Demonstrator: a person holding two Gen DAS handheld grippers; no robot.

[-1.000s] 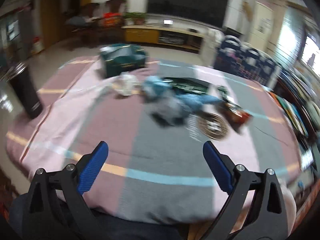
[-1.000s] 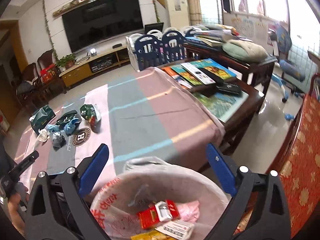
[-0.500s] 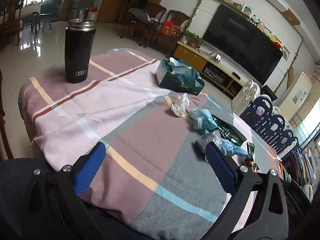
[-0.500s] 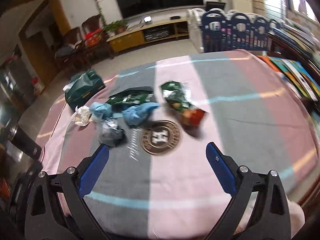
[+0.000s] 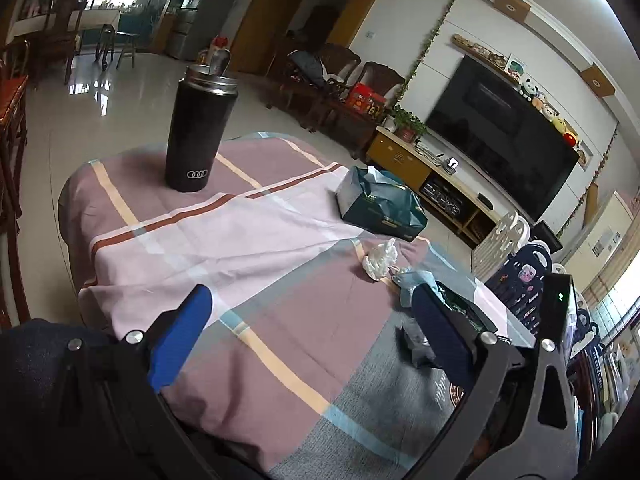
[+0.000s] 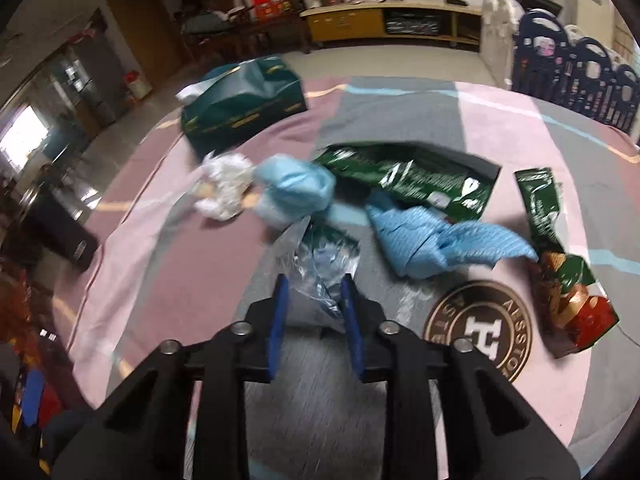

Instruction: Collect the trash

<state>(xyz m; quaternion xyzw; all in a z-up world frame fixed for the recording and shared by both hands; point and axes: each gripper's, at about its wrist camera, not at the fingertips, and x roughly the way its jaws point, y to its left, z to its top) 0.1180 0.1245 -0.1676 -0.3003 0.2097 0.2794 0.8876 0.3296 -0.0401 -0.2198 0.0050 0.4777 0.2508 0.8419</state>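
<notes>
Trash lies in a cluster on the striped tablecloth point(image 6: 500, 128). It includes a white crumpled tissue point(image 6: 224, 188), a light blue wad point(image 6: 292, 192), a blue wipe point(image 6: 432, 244), a flat green wrapper point(image 6: 412, 180) and a green and red snack packet point(image 6: 560, 272). My right gripper point(image 6: 314, 292) points down at the cluster's near edge. Its jaws are closing, and the blue pads pinch a crumpled clear plastic bag point(image 6: 320, 256). My left gripper point(image 5: 312, 300) hangs wide open over the near table edge with nothing between its fingers. The white tissue point(image 5: 380, 260) lies beyond it.
A tall black flask point(image 5: 196, 132) stands at the table's far left corner. A dark green tissue pack point(image 5: 380, 204) sits at the far edge. A round brown coaster point(image 6: 480, 328) lies right of the right gripper. A fence of blue panels point(image 6: 580, 60) stands behind the table.
My right gripper swung from the lined bin to the table, dropped onto the trash pile and shut on the clear plastic bag. The left gripper turned left, bringing the flask into view.
</notes>
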